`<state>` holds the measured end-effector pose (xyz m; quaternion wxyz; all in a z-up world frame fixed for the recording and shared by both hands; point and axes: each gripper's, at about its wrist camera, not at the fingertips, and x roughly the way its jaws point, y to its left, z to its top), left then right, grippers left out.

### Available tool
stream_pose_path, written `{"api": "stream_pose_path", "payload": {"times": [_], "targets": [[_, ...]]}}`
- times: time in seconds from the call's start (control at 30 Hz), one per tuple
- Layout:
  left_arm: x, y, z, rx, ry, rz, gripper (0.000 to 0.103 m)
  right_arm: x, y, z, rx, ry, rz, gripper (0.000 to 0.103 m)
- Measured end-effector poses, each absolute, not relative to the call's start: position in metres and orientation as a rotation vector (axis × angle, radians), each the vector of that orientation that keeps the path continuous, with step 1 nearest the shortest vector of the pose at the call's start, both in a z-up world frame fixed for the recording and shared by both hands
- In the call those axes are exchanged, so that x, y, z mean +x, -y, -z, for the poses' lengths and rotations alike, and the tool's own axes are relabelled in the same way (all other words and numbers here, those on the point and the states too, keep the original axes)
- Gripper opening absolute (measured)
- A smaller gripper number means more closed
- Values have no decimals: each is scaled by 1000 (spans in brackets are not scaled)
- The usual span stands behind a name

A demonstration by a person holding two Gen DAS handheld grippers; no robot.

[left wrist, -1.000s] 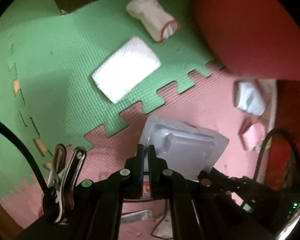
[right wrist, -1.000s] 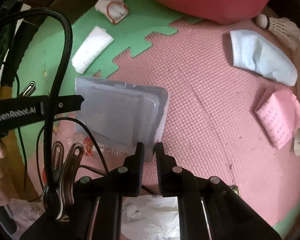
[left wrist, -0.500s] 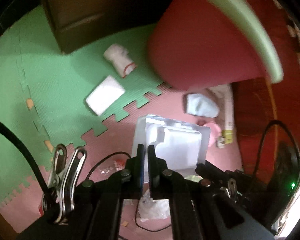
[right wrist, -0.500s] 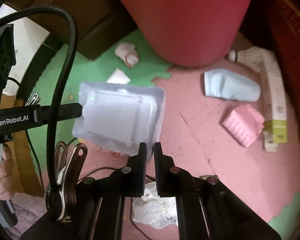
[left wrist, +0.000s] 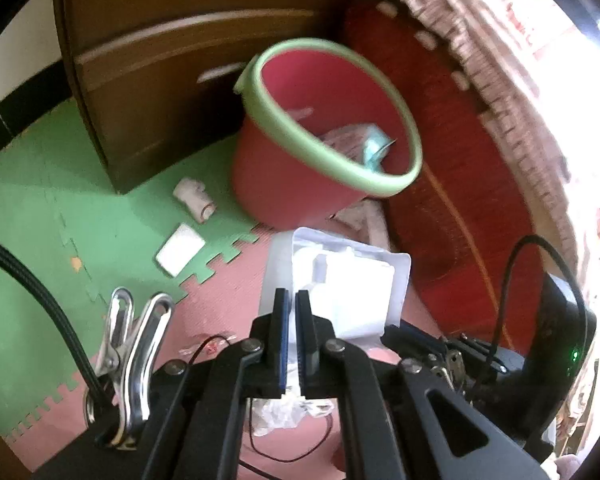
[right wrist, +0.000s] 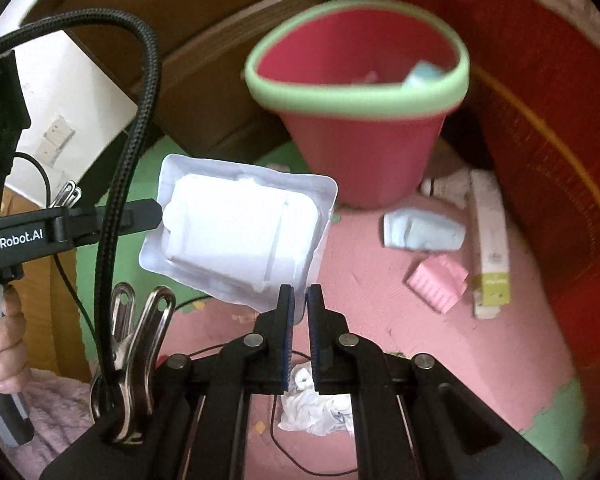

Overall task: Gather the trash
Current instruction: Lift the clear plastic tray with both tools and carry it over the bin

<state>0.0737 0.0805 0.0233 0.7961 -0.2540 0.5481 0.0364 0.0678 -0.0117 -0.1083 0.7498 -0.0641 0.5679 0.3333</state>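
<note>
Grippers (right wrist: 299,300), two, one tray (right wrist: 236,236)

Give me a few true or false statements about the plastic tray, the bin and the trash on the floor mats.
1. Both tools, left tool and right tool, grip the clear plastic blister tray. True.
2. The red bin with the green rim is empty. False: trash lies inside.
3. The pale blue face mask lies on the pink foam mat. True.
4. The white folded tissue lies on the pink mat. False: it lies on the green foam mat.
</note>
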Motion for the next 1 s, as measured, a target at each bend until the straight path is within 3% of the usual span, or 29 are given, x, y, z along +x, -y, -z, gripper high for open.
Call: {"api": "stream_pose_path", "payload": {"times": [0.5, 1.0], "targets": [[88, -62, -101, -489, -1031, -26, 1, 88, 33, 10, -118, -1053, -706, 10], [150, -55, -87, -523, -1005, 17, 1, 129, 36, 2, -176, -935, -615, 10]]}}
